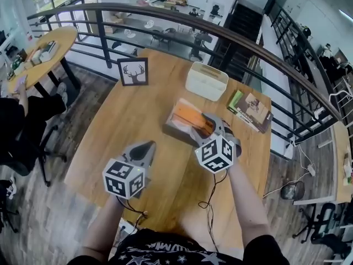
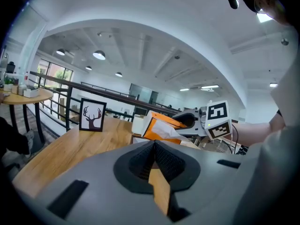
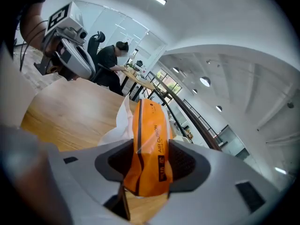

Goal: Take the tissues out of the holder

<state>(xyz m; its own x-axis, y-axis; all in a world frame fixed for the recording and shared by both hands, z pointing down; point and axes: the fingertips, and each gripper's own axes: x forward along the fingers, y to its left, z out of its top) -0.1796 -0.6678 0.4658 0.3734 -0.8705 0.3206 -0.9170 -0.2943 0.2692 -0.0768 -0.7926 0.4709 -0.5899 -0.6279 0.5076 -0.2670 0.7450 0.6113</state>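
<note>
Wooden table [image 1: 132, 126] by a mezzanine railing. One orange tissue pack [image 1: 190, 116] sits above the one wooden holder [image 1: 172, 130], white tissue poking out. Its long axis runs along the right gripper [image 3: 150, 159] jaws, far end tilted up. That gripper clamps the near end. Left gripper [image 2: 153, 161] is closed and empty.

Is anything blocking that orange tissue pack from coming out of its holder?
Nothing visible does. The right hand-held gripper is shut on the orange tissue pack, which is tilted up above the wooden holder. The left hand-held gripper is off to the side.
</note>
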